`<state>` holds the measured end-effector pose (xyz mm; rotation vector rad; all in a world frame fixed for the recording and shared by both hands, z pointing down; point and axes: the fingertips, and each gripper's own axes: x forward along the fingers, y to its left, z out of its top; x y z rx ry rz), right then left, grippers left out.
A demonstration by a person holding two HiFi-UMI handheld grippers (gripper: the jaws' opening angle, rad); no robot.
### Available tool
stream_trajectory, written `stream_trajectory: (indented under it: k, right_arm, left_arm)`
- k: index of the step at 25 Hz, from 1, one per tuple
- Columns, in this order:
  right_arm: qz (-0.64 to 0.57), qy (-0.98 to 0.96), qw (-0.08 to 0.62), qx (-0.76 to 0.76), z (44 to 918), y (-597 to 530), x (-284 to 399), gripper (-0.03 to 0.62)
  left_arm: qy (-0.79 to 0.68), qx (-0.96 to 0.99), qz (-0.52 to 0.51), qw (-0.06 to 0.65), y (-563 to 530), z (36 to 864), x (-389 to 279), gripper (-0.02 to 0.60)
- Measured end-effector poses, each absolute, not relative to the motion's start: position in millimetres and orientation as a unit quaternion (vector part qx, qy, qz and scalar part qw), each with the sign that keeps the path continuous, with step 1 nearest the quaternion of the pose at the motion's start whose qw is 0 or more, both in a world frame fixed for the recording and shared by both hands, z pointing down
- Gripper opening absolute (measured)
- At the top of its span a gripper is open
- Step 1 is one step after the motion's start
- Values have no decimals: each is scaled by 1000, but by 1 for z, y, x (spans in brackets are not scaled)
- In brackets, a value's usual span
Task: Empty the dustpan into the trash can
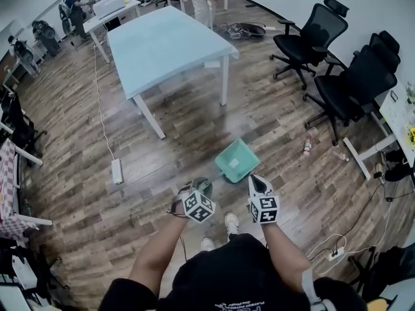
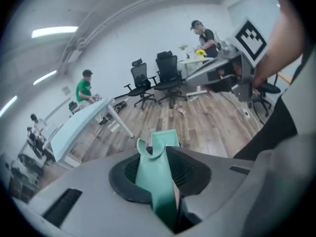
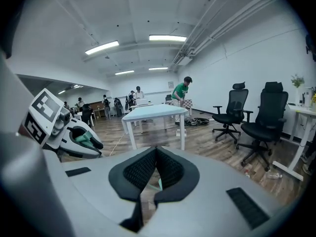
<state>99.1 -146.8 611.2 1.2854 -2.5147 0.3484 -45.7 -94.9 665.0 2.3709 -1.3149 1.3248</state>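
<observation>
Hidden or too small to tell
The dustpan (image 1: 237, 160) handle is hidden behind the left gripper (image 1: 202, 188). The pale bits in the pan and the litter (image 1: 307, 146) near the office chairs (image 1: 353, 83) are too small to identify.

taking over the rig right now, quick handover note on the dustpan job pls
Left gripper: shut on the handle of the green dustpan, which sticks out ahead of the person over the wooden floor.
Right gripper: shut, nothing in it, level beside the left.
Trash can: in none of the views, so look for it first.
Done: dustpan is in hand.
Left: carry it to the can and tip it out. Contents of the pan are too small to tell.
</observation>
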Motion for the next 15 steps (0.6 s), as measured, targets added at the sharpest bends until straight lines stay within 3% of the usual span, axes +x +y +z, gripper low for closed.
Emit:
stream_trajectory:
  k: [6,15]
  right_arm:
    - [121,-882,152,429,613,-153,90,25]
    - [118,-905,158,378,617,-159,48,25]
  left_arm:
    - [-511,774,332,173,-94,656,-60,98]
    - [-607,723,255,210,-82,623,-104,97]
